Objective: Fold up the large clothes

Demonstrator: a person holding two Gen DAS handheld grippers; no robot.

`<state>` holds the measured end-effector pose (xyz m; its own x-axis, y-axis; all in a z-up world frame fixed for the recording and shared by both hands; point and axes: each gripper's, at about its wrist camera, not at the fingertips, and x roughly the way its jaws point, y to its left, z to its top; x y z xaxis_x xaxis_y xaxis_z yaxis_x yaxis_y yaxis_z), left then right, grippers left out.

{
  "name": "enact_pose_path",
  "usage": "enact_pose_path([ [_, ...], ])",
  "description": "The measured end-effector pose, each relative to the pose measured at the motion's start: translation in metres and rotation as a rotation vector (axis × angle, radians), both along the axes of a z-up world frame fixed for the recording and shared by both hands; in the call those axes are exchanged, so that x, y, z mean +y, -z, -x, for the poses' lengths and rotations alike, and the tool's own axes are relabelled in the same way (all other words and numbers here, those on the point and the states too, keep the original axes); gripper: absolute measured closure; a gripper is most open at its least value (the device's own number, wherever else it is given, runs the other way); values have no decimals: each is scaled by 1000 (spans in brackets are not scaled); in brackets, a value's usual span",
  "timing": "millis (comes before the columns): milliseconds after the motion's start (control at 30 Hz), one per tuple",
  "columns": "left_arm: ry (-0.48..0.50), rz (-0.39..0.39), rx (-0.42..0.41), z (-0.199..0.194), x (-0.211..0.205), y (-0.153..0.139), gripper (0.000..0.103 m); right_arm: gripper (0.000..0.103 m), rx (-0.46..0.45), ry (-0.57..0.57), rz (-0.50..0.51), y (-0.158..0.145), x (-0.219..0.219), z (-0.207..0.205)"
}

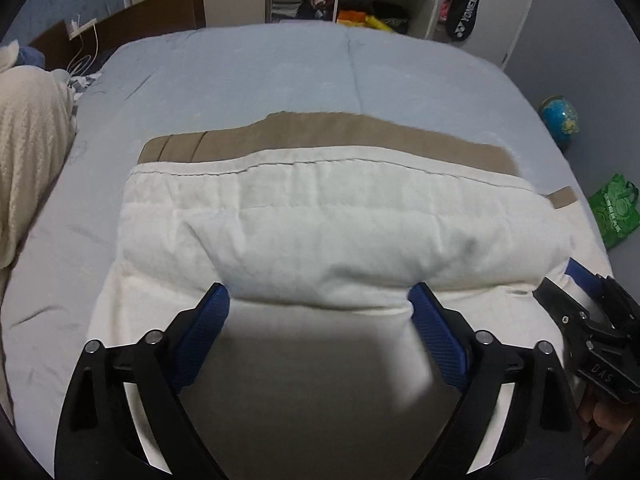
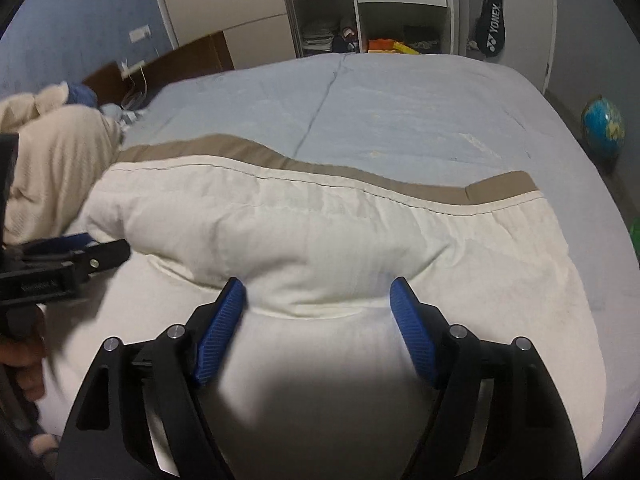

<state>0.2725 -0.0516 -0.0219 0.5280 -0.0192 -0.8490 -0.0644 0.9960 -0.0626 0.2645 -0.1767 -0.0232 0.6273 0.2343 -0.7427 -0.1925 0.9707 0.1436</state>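
Left wrist: right gripper (image 1: 580, 276) cut off by frame edge

A cream quilted garment (image 1: 320, 232) with a tan band along its far edge lies folded, puffy, across the bed's (image 1: 280, 76) near edge.

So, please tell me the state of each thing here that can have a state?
Left tool: open, fingers astride the folded edge.
Right tool: open, also at the folded edge.
White cloth: folded over once, puffy, tan border showing.
Wardrobe: open, shelves cluttered.
Bed sheet: spread flat.
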Motion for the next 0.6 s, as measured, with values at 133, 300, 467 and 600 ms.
enact_pose_path([
  [133,10,-11,22,-9,4,20,6,31,-7,0,26,18,1,-8],
  [300,17,0,18,-8,8,36,6,31,-23,7,82,36,13,-12],
  [467,8,0,-13,-7,5,45,5,31,-23,11,106,44,18,-18],
  [600,8,-5,-30,-8,2,48,5,31,-29,15,114,50,20,-20],
])
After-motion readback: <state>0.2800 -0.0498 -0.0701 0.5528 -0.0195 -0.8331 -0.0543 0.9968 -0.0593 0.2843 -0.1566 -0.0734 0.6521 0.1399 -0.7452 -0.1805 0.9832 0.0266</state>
